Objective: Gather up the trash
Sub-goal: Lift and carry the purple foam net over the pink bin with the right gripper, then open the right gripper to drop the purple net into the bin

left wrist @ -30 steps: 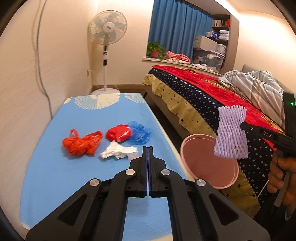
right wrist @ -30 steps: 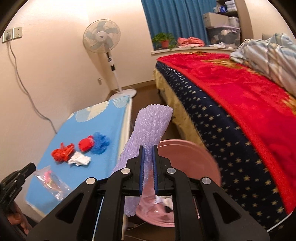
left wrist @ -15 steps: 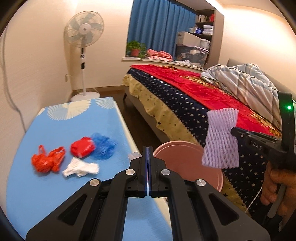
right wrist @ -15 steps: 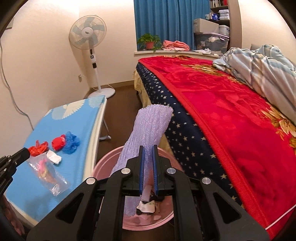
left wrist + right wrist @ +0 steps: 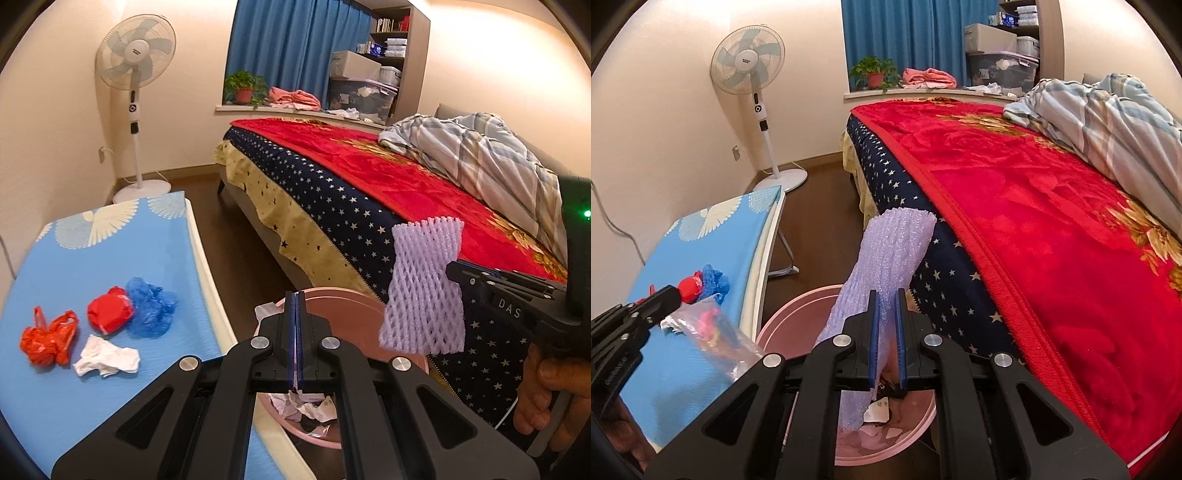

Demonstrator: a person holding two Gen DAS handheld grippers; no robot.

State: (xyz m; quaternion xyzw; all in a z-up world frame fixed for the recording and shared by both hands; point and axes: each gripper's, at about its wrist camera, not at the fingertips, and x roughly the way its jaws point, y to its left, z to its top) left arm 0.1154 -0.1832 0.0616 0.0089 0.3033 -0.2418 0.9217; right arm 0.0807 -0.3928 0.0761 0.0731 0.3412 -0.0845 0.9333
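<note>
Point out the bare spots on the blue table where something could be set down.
Bare: the far end of the blue table, between the white fan print and the blue bag; also the near strip below the white tissue. Crowded: the middle, where the orange bag, red bag, blue bag and tissue cluster.

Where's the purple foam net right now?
The purple foam net is clamped in the right gripper, hanging over the pink bin between the blue table and the bed.
</note>
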